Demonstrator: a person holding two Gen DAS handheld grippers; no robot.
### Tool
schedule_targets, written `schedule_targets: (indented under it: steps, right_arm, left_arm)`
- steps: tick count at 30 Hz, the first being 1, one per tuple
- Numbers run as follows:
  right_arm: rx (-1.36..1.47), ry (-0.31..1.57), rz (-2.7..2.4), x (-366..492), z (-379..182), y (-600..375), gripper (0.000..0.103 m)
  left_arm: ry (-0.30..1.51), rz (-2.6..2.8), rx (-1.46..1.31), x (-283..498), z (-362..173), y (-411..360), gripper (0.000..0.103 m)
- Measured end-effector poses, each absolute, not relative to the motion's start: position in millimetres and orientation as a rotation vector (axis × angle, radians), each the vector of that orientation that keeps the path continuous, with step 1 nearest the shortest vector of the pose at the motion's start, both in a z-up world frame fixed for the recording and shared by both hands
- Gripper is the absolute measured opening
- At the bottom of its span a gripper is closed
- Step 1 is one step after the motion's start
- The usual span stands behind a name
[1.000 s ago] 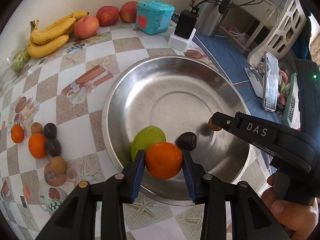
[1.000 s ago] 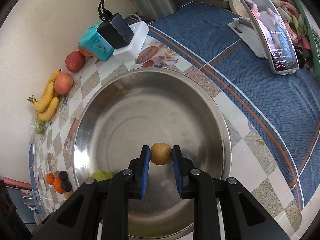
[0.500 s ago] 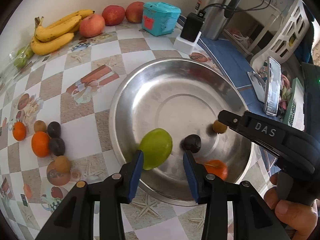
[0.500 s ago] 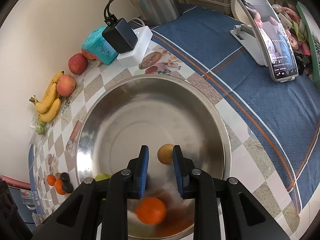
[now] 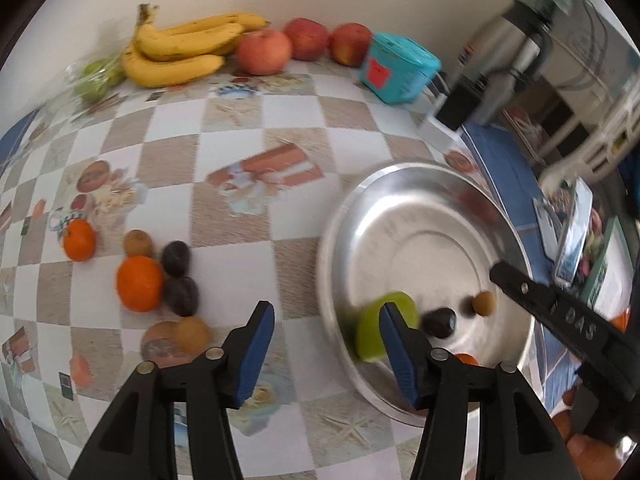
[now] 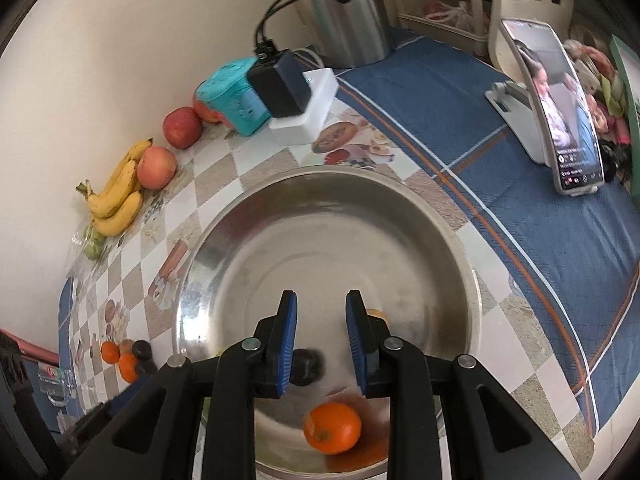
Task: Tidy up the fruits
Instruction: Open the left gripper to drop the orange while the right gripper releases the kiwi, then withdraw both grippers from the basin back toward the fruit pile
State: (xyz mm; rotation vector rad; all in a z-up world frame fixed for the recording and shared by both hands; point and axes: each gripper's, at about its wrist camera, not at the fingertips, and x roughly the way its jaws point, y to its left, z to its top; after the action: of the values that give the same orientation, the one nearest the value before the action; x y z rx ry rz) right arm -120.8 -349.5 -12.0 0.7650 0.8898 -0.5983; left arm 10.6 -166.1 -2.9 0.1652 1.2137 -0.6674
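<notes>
A steel bowl (image 5: 424, 200) (image 6: 248, 248) holds a green fruit (image 5: 370, 336), a dark plum (image 5: 440, 322) (image 6: 308, 364), a small brown fruit (image 5: 484, 303) and an orange (image 6: 332, 427). My left gripper (image 5: 326, 332) is open and empty, over the table at the bowl's left rim. My right gripper (image 6: 322, 320) is open and empty, above the bowl's near part. On the table to the left lie two oranges (image 5: 139, 284), two dark plums (image 5: 176, 256) and small brown fruits (image 5: 194, 334).
Bananas (image 5: 176, 52) (image 6: 116, 192) and red apples (image 5: 264, 50) (image 6: 182, 127) lie along the wall. A teal box (image 5: 398, 66), a charger block (image 6: 300, 108), a kettle (image 6: 344, 12) and a phone on a stand (image 6: 560, 112) stand beyond the bowl.
My left gripper let go of the orange, which rolled into the bowl, and swung left toward the loose fruit. My right gripper opened, released the brown fruit and pulled back.
</notes>
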Motion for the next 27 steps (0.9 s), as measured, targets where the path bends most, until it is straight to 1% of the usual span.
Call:
schedule_targets:
  steps: [15,23,24,26,27]
  right_arm:
    - [0.666,0.936,-0.485,-94,-4,-313,0.025]
    - [0.621,0.945,-0.453,-86,-1,-297,0.025]
    - [0.617,0.947,-0.453,-85,-1,-296,0.025]
    - [0.611,0.954,-0.453,-84,-2,-295,0.027]
    - [0.608,0.959,-0.457,-84,-3,-295,0.037]
  left_arm:
    - [1.209,-0.463,-0.021,65,1,-93,0.059]
    - [1.211,-0.435,-0.059,74,1,-80,0.059]
    - [1.209,-0.435,-0.057,74,1,-80,0.060]
    - [1.206,-0.432,-0.050,74,1,-81,0.070]
    - [1.201,-0.427,-0.040,74,1,-81,0.079]
